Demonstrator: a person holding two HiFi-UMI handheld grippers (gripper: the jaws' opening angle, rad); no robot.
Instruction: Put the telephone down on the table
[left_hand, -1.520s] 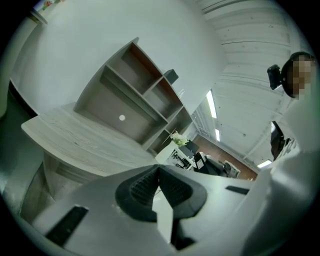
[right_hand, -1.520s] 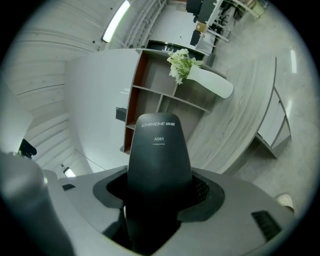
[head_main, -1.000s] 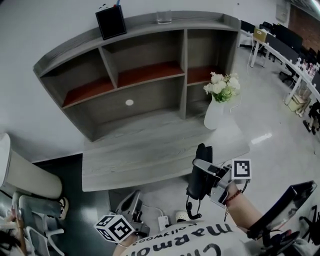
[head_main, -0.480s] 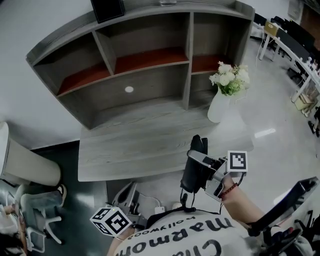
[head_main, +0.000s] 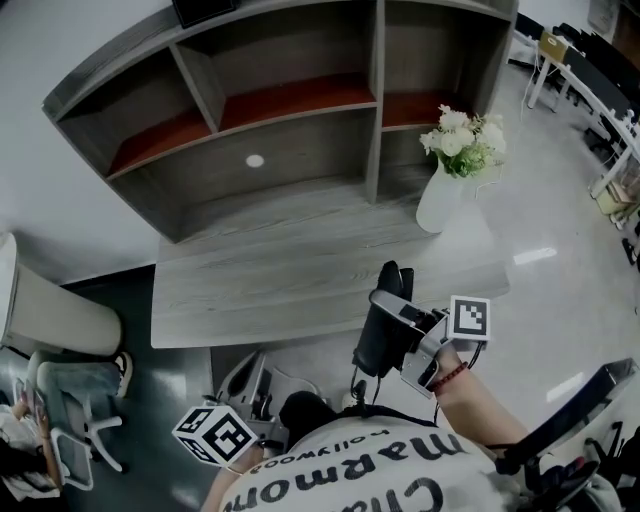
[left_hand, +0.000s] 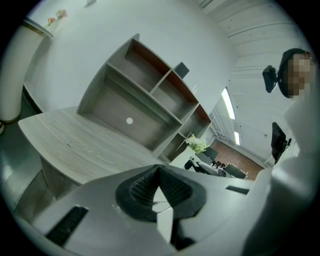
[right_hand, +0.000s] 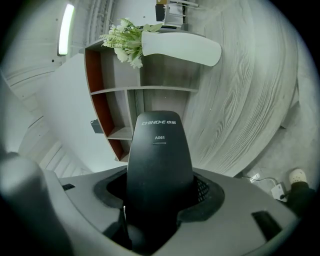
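Grippers: right gripper (right_hand: 160, 192) is clamped on the telephone (right_hand: 159, 150), left gripper (left_hand: 160, 186) is closed on nothing. The telephone hangs in the air at the table's (head_main: 270, 290) front edge, apparently not touching. Set-down and release remain.

One telephone (head_main: 380, 335), one table (head_main: 250, 290), one shelf unit (head_main: 370, 110), one vase (head_main: 438, 205) — left hand-held gripper (left_hand: 159, 176), right hand-held gripper (right_hand: 160, 197): two.
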